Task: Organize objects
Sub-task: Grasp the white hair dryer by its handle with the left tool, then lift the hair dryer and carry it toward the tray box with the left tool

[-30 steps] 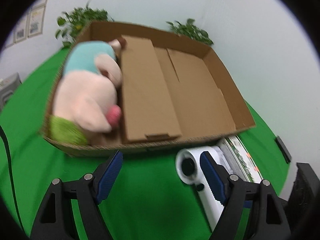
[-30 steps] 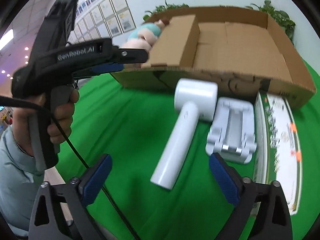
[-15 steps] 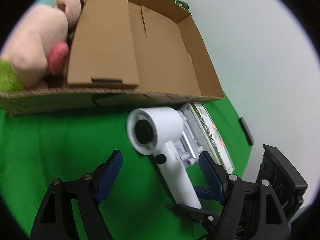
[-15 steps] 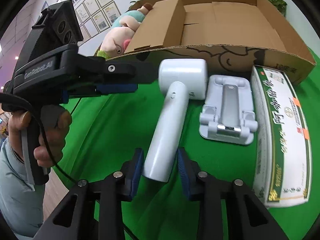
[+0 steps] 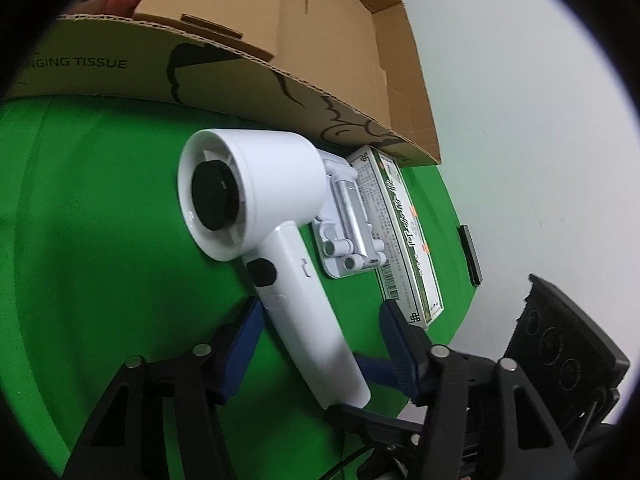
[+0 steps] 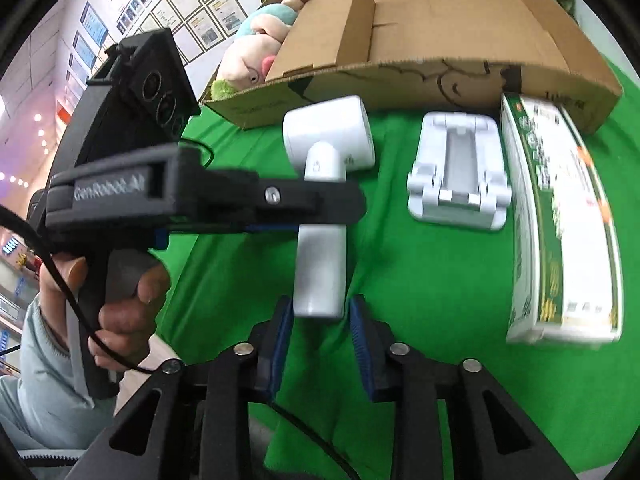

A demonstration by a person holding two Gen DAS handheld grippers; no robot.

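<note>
Left wrist view: my left gripper (image 5: 319, 306) points down at the white hair dryer (image 5: 256, 200), which lies on the green cloth (image 5: 100, 240).
Left jaws: apart and just now closing, with the dryer's handle between the blue pads; I see a gap on the right-hand side, so no grip.
Right wrist view: my right gripper (image 6: 320, 304) sits at the butt end of the same handle.
Right jaws: a little apart and just now opening, with the handle's end between the fingertips and a narrow gap on each side.
Hair dryer: outside the cardboard box (image 6: 400, 80), just in front of its near wall, head toward the box and handle toward me.
Neighbours: a white stand (image 6: 460, 184) lies just beside the dryer, then a long green-and-white carton (image 6: 560, 220).
Box contents: a plush toy (image 6: 256, 52) at the left end, behind a folded cardboard flap.
Hand: my hand (image 6: 120, 300) grips the left tool's handle.
</note>
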